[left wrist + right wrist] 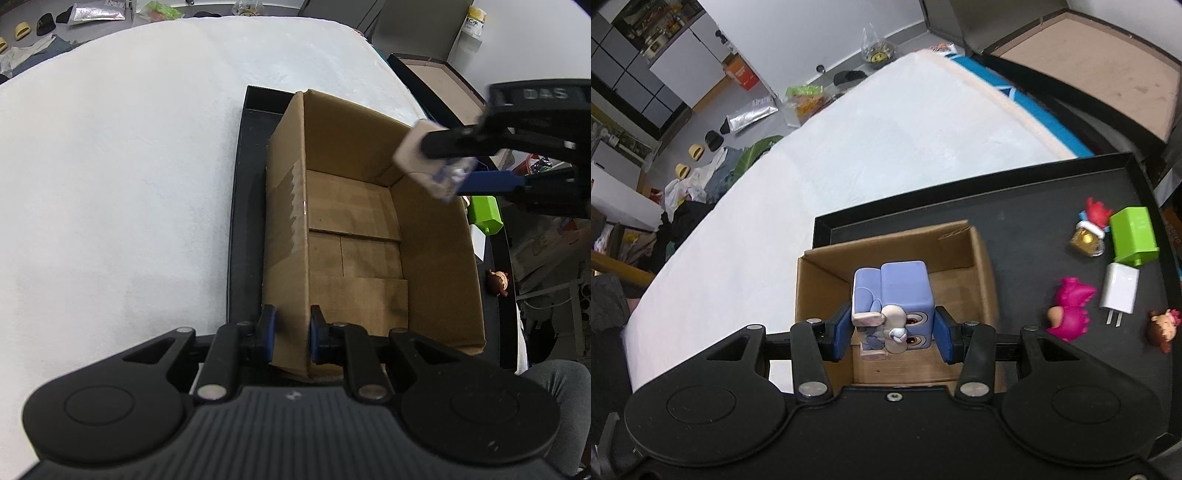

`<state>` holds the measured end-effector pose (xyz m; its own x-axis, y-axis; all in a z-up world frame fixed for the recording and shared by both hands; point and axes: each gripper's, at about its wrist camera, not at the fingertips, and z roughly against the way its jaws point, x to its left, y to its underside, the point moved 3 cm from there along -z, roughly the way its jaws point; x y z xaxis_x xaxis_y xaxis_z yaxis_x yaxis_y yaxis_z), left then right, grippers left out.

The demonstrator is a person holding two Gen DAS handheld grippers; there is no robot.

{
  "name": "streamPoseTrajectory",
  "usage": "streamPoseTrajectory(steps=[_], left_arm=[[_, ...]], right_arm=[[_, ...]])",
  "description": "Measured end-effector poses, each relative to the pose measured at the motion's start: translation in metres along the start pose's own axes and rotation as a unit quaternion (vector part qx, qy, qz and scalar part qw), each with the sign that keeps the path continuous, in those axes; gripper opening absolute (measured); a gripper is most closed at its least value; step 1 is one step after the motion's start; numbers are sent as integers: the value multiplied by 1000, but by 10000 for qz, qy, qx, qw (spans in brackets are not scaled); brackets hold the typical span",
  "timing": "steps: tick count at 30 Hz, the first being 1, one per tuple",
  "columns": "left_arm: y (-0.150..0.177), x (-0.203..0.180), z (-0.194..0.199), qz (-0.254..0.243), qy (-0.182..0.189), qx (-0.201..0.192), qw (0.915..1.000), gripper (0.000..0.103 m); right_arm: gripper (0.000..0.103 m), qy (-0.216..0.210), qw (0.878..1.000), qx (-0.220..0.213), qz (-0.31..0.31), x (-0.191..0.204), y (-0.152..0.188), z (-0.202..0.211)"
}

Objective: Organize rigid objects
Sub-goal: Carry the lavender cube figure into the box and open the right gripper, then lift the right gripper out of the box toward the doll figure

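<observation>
Left gripper point(289, 334) pinches the cardboard box point(436, 236) wall, right gripper point(891, 334) clamps the purple block toy point(892, 295) above it: lower well inside before letting go.

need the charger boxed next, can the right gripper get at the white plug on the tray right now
Probably not yet. The right gripper is shut on the purple block toy above the cardboard box, so its jaws are full. The white plug lies uncovered on the black tray, with the green charger touching one end.
</observation>
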<state>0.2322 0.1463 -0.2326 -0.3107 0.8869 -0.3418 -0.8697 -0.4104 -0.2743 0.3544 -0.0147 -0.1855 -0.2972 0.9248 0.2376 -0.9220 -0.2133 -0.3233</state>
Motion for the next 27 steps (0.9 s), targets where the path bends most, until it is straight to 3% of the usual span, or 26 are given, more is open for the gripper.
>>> streamPoseTrajectory(steps=[14, 24, 27], left_arm=[[-1, 5, 1, 38, 92, 17, 9999, 17], [-1, 8, 3, 121, 142, -12, 9998, 16], [0, 7, 4, 103, 106, -24, 9999, 16]], right_arm=[[46, -187, 9997, 119, -131, 20, 0, -30], [55, -369, 9992, 156, 55, 15, 3, -14], [61, -255, 9994, 83, 215, 13, 6, -7]])
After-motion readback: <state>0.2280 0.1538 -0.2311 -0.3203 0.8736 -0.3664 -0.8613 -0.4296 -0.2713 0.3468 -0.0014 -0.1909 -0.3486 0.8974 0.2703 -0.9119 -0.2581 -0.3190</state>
